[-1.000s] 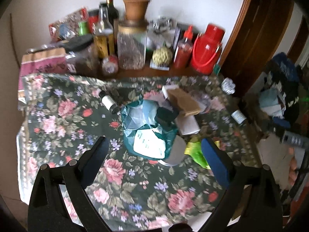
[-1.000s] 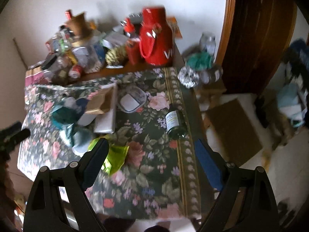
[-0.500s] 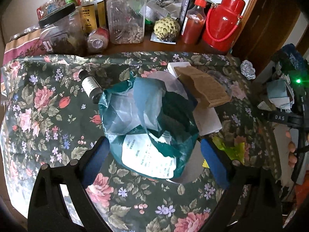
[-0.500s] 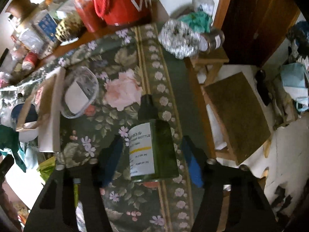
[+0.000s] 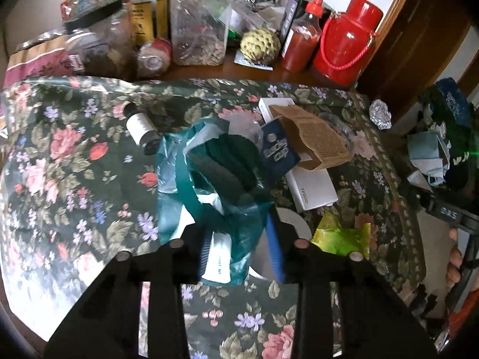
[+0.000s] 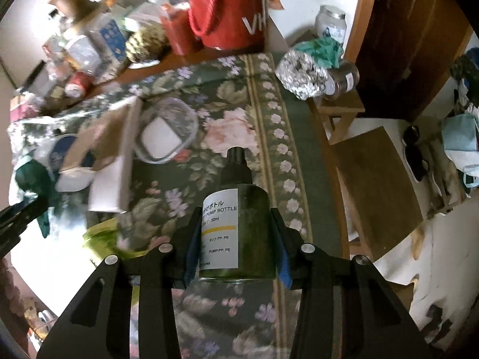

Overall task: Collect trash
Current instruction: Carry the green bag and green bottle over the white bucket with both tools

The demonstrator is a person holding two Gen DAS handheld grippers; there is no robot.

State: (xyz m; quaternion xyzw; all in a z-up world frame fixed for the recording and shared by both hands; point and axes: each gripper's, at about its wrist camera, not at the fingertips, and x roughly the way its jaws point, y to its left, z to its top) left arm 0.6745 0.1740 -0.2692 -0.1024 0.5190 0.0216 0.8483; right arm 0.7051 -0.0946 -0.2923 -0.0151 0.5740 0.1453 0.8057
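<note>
Our right tongs [image 6: 236,248] are clamped on a dark green pump bottle [image 6: 239,233], its white label facing the camera and its black cap pointing toward the far side of the table [image 6: 269,125]; the bottle sits over the flowered cloth near the table's right edge. Our left tongs [image 5: 242,248] have narrowed around the near side of a teal plastic bag [image 5: 209,179], whose mouth gapes upward near the middle of the table, and the blue pads press into the plastic on both sides. Just right of the bag lie a blue cup [image 5: 278,149], a brown cardboard box [image 5: 314,137] and a white box [image 5: 311,188], all touching or overlapping. A yellow-green wrapper [image 5: 341,236] lies toward the near right corner. A second small bottle [image 5: 140,128] rests on its side left of the bag. Along the far edge stand jars, a red sauce bottle [image 5: 302,45] and a red flask [image 5: 347,45]
</note>
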